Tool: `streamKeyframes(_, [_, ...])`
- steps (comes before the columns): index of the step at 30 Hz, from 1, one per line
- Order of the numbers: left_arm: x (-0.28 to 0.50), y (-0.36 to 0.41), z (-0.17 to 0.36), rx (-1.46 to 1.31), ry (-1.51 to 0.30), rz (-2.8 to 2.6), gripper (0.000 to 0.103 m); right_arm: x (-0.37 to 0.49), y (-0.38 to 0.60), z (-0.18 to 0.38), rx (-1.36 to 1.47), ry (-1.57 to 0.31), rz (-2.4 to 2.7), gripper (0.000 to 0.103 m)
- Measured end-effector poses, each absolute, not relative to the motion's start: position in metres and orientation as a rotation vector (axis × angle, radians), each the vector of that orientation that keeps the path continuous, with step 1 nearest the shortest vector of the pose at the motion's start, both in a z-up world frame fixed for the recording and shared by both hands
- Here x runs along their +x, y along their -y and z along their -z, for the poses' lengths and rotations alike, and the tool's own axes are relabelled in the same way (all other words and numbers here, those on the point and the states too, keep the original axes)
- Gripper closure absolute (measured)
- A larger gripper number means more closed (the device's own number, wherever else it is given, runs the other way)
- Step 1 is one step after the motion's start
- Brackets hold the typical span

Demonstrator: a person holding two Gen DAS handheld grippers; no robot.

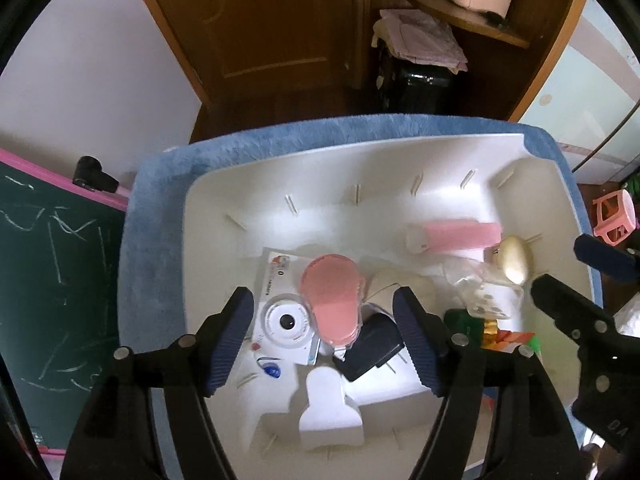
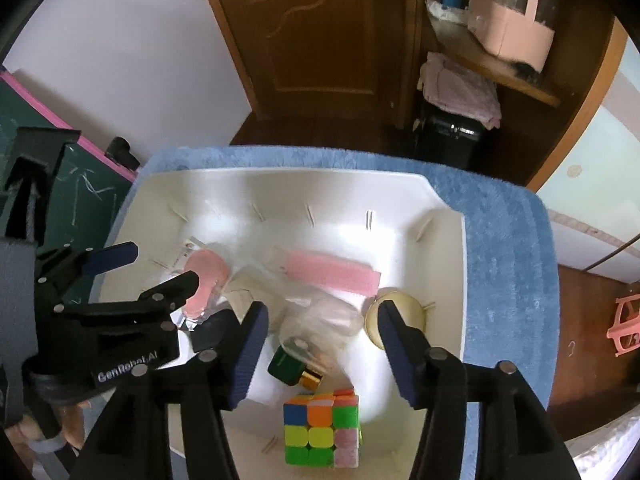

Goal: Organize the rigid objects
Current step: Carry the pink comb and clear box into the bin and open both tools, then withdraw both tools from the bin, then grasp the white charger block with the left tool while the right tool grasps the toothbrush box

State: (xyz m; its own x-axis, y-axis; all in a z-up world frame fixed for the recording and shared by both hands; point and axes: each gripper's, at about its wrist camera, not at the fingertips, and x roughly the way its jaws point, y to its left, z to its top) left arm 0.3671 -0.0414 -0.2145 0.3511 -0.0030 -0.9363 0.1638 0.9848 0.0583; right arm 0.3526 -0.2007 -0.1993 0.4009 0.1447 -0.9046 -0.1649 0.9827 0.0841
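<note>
Both the left gripper point(image 1: 324, 336) and right gripper point(image 2: 320, 354) are wide open, empty. The cube point(image 2: 322, 428), at 6 o'clock, looks hard and light; grab its flat sides.

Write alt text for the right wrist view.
The right tool, open and empty, hovers over a white bin on a blue mat. In the bin lie a colourful puzzle cube, a green bottle with a gold cap and a pink strip. The left tool reaches in from the left.
</note>
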Motion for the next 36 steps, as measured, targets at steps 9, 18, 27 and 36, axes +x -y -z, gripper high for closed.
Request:
streamKeyframes(9, [0.335, 0.033, 0.172, 0.136, -1.152, 0.170, 0.028, 0.315, 0.215, 0.159, -0.036, -1.055, -0.169, 0.040])
streamKeyframes(18, [0.286, 0.036, 0.128, 0.136, -1.079, 0.264, 0.027, 0.254, 0.230, 0.125, -0.023, -0.981, -0.115, 0.033])
streamKeyframes(27, [0.236, 0.056, 0.114, 0.143, -1.066, 0.379, 0.022, 0.185, 0.251, 0.118, -0.009, -0.944, -0.046, 0.022])
streamKeyframes(36, [0.195, 0.086, 0.135, 0.130, -1.113, 0.478, 0.009, 0.136, 0.266, 0.154, -0.002, -0.971, -0.002, 0.022])
